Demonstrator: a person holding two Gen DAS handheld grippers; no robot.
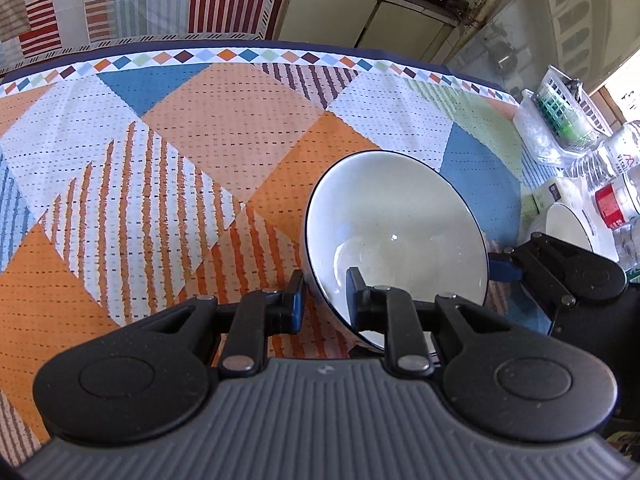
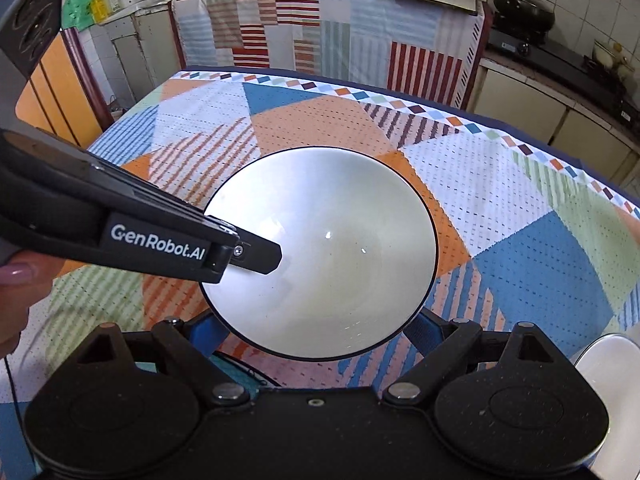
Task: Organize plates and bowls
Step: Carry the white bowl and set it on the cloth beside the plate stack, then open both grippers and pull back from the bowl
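Note:
A white bowl [image 1: 396, 220] with a dark blue rim is held tilted above the patterned tablecloth. My left gripper [image 1: 326, 298] is shut on the bowl's near rim, one finger inside and one outside. In the right wrist view the same bowl [image 2: 332, 264] fills the middle, and the left gripper's finger [image 2: 256, 258] reaches into it from the left. My right gripper [image 2: 320, 330] is open, its blue pads spread to either side beneath the bowl's near edge. A second white dish [image 1: 568, 226] sits at the right behind the right gripper and also shows in the right wrist view [image 2: 608, 364].
The table [image 1: 200, 128] carries a patchwork cloth in orange, blue and white. At its right edge stand a plastic basket [image 1: 560, 112], a red-lidded jar [image 1: 610, 204] and clear containers. Kitchen counters, a covered cabinet [image 2: 320, 28] and a stove with a wok [image 2: 524, 12] lie beyond.

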